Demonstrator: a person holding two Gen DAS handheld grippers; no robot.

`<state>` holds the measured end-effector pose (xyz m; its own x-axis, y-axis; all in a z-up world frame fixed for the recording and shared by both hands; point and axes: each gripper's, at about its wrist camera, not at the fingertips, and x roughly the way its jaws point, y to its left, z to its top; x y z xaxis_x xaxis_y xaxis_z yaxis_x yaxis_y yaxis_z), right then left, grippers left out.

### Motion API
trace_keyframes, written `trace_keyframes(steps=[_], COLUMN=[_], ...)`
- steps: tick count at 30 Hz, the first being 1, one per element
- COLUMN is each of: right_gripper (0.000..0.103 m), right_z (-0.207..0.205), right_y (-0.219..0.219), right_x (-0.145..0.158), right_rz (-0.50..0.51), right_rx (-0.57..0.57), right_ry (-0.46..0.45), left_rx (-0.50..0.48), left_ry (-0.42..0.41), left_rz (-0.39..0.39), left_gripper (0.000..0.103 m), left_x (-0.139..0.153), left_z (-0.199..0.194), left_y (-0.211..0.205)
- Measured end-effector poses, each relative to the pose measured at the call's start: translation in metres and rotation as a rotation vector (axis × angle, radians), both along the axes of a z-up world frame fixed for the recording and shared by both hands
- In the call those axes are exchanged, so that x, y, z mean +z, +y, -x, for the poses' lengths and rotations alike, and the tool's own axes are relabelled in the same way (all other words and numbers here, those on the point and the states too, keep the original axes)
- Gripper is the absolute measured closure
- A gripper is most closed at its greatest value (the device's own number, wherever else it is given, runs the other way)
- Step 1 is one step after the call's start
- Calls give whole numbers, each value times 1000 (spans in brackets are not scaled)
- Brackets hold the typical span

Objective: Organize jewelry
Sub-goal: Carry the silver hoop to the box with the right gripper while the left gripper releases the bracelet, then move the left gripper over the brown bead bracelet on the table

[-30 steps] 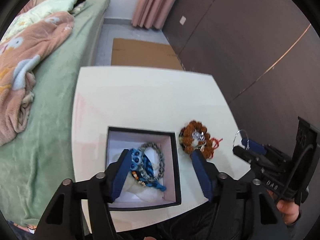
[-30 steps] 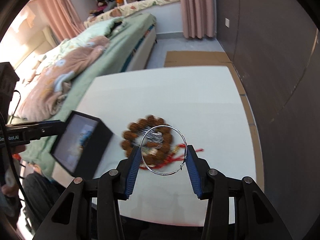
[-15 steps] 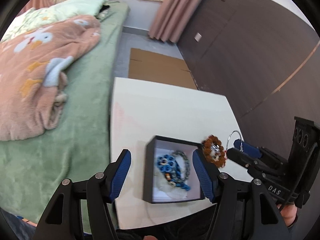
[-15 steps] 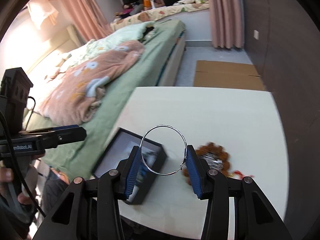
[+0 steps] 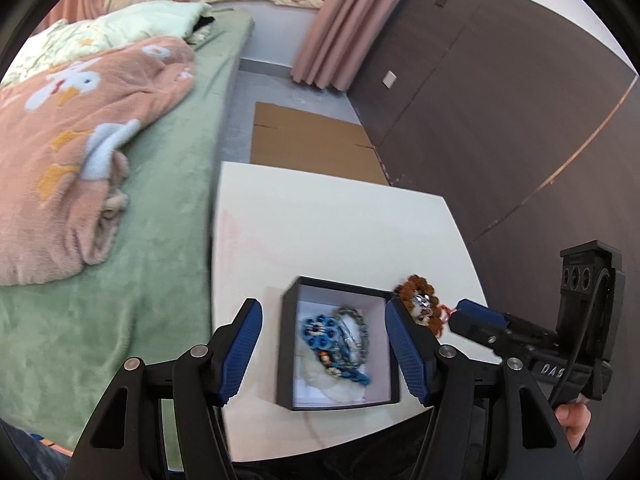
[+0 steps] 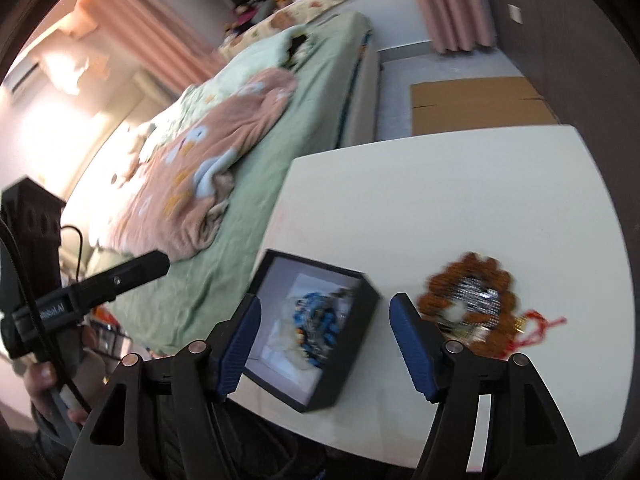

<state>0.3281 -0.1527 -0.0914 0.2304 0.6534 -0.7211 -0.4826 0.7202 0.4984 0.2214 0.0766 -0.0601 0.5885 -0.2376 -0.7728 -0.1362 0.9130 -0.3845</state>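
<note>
A black jewelry box (image 5: pixel 285 344) with a white lining stands open near the front edge of the white table (image 5: pixel 328 224). Blue and grey bead bracelets (image 5: pixel 336 336) lie inside it. A brown bead bracelet (image 5: pixel 416 300) with a red tassel lies on the table right of the box; it also shows in the right wrist view (image 6: pixel 472 296). My left gripper (image 5: pixel 323 346) is open and empty above the box. My right gripper (image 6: pixel 324 346) is open and empty above the box's (image 6: pixel 356 344) right side. The silver ring is not visible.
A bed with a green sheet (image 5: pixel 152 216) and a pink blanket (image 5: pixel 72 136) runs along the table's left side. A flat cardboard sheet (image 5: pixel 312 144) lies on the floor beyond the table. A dark wall panel (image 5: pixel 500 112) stands to the right.
My right gripper held a thin silver ring between its fingers; now the ring is gone from them and the gripper has swung left over the box. The left gripper shifted slightly.
</note>
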Motion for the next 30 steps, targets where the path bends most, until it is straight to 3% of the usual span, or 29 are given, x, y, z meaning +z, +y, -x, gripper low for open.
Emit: trace_keyframes(steps=[12, 14, 18, 30], right_gripper=[34, 34, 34, 34], right_z=[3, 3, 7, 11], right_y=[-96, -105, -122, -159], right_x=[-8, -11, -16, -35], right_rz=[-78, -89, -101, -100], right_rx=[-208, -228, -256, -332], right_ry=[44, 53, 55, 67], left_rx=[-147, -162, -191, -272], left_ry=[-33, -31, 18, 133], left_rz=[-41, -50, -85, -109], left_gripper=[38, 43, 63, 65], left_x=[9, 8, -1, -33], left_z=[-15, -17, -27, -59], left_y=[-69, -77, -97, -143])
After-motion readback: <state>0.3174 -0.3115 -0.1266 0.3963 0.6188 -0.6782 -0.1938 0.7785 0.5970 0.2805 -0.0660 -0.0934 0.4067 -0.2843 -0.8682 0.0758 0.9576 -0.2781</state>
